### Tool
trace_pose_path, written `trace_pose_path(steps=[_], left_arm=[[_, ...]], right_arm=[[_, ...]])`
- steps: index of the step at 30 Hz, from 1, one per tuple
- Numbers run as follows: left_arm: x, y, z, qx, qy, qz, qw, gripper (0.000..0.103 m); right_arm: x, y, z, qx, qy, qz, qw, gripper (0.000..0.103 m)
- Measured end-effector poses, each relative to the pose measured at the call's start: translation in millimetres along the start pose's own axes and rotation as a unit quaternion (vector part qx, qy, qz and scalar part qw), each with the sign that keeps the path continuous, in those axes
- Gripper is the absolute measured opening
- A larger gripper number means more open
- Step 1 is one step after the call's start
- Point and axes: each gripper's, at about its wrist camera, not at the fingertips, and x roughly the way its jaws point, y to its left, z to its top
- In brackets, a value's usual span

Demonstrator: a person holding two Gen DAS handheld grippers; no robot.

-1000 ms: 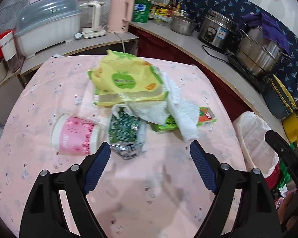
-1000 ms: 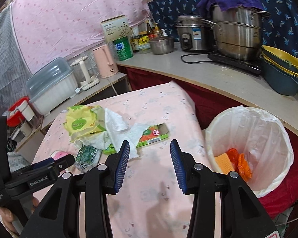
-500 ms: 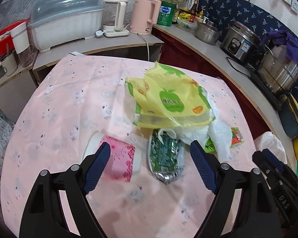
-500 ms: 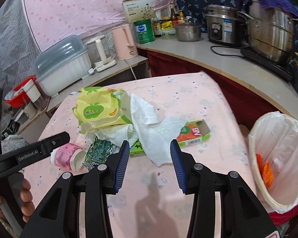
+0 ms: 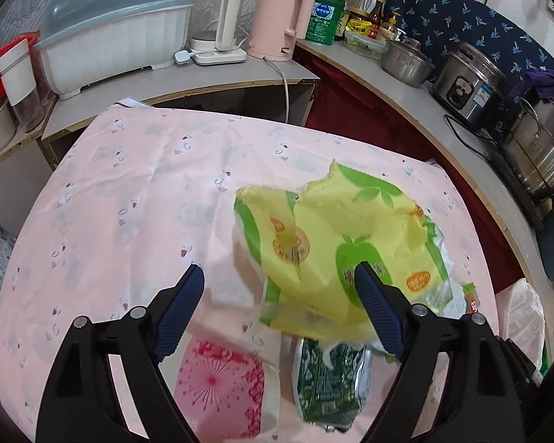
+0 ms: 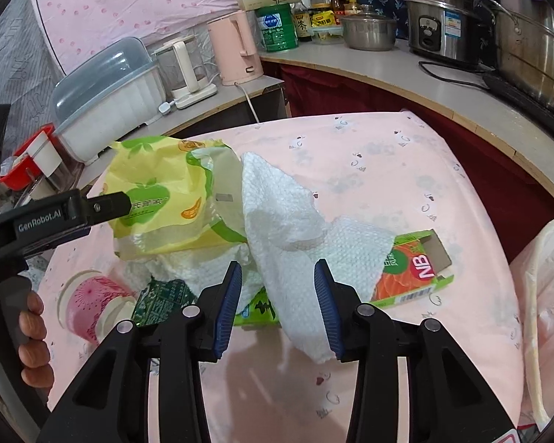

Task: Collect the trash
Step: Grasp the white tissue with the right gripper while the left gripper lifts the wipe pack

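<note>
A trash pile lies on the pink tablecloth (image 5: 129,192). My left gripper (image 5: 279,295) is open above it, with the yellow-green wrapper (image 5: 332,251) between and ahead of its fingers. The pink paper cup (image 5: 218,384) and green foil packet (image 5: 328,380) lie just under it. My right gripper (image 6: 277,302) has its jaws closing, with a hanging fold of the white paper towel (image 6: 288,229) between them; the pads are not pressing it. The towel covers part of an orange-green carton (image 6: 413,265). The left gripper (image 6: 107,205) shows beside the wrapper (image 6: 158,199).
A bin with a white liner (image 6: 546,277) stands off the table's right edge. Behind the table a counter holds a covered dish rack (image 5: 114,37), kettles (image 5: 277,18), a rice cooker (image 5: 469,85) and steel pots. A hand (image 6: 29,325) holds the left gripper's handle.
Both grippers moved forward and down toward the pile. The cup and foil packet slid under the left fingers. The right jaws narrowed a little around the paper towel.
</note>
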Motion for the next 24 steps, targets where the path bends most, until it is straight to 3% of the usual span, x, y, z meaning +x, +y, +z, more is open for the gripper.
trace_pose_path(steps=[2,5,6,7,15,24], left_arm=[[4,-2,2,0.005,0.002,-0.003,1.0000,0.067],[8,-7,2,0.016,0.007,-0.008,0.9998,0.037],[8,-10,1,0.023,0.008,-0.008,0.9997,0.021],[8,-12,0,0.028,0.009,-0.009,0.9995,0.011],[-23,-21,-2,0.027,-0.016,-0.023,0.9992,0.006],[-88,-37,-2,0.029,-0.063,-0.043,0.9966,0.005]], right_arm=[[8,0,1,0.001,0.006,0.002,1.000,0.029],[14,0,-1,0.001,0.014,0.008,1.000,0.011],[14,0,-2,0.000,0.014,0.009,1.000,0.006],[14,1,-3,-0.001,0.014,0.010,1.000,0.005],[-19,0,-1,0.001,-0.019,0.018,1.000,0.002],[-93,-15,4,0.015,-0.084,0.008,0.996,0.002]])
